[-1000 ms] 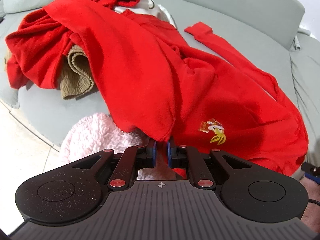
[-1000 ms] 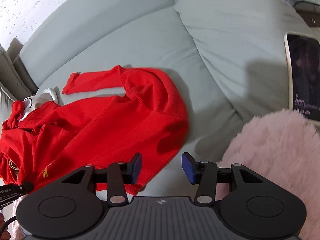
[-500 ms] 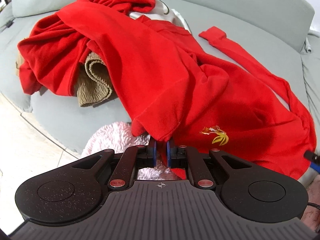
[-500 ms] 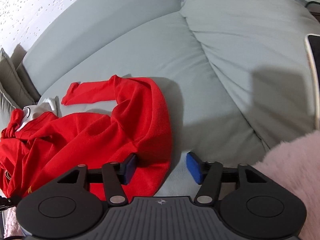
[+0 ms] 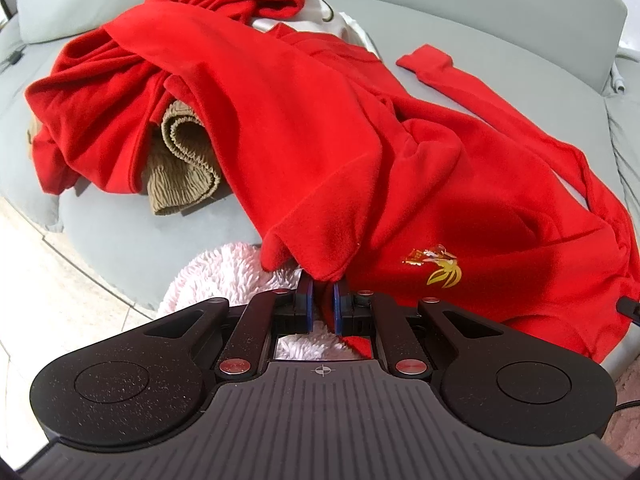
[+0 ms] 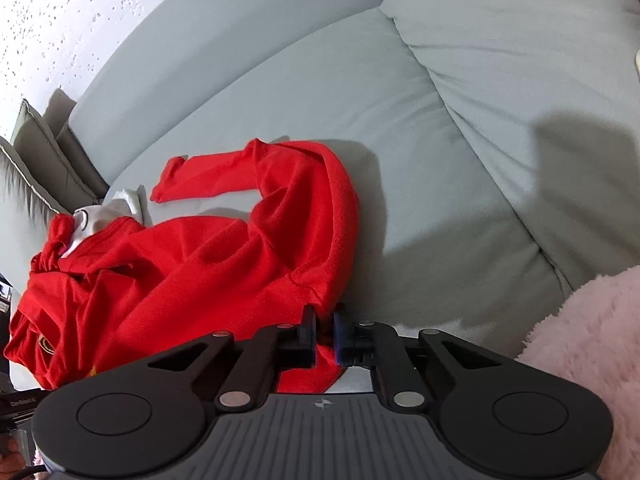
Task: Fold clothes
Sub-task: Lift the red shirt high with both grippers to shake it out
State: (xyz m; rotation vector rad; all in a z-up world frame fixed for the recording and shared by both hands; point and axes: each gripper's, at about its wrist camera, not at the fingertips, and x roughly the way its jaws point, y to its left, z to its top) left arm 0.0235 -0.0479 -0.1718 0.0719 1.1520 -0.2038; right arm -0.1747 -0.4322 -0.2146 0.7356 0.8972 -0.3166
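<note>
A red long-sleeved sweatshirt point(image 5: 320, 140) with a small gold emblem point(image 5: 436, 268) lies spread and rumpled across a grey sofa point(image 5: 500, 20). My left gripper point(image 5: 322, 304) is shut on a corner of its hem at the sofa's front edge. In the right wrist view the same sweatshirt point(image 6: 208, 260) lies left of centre, one sleeve point(image 6: 208, 172) stretched out flat. My right gripper point(image 6: 324, 330) is shut on another edge of the red fabric.
A brown ribbed garment point(image 5: 180, 164) and a white garment point(image 5: 316, 24) lie under the red one. A pink fluffy fabric point(image 5: 228, 276) sits below the sofa's front edge and at the right point(image 6: 592, 332). Grey sofa cushions point(image 6: 500, 80) rise behind.
My right gripper moved left to the sweatshirt's edge and closed on it. My left gripper stayed shut on the hem and the cloth shifted slightly.
</note>
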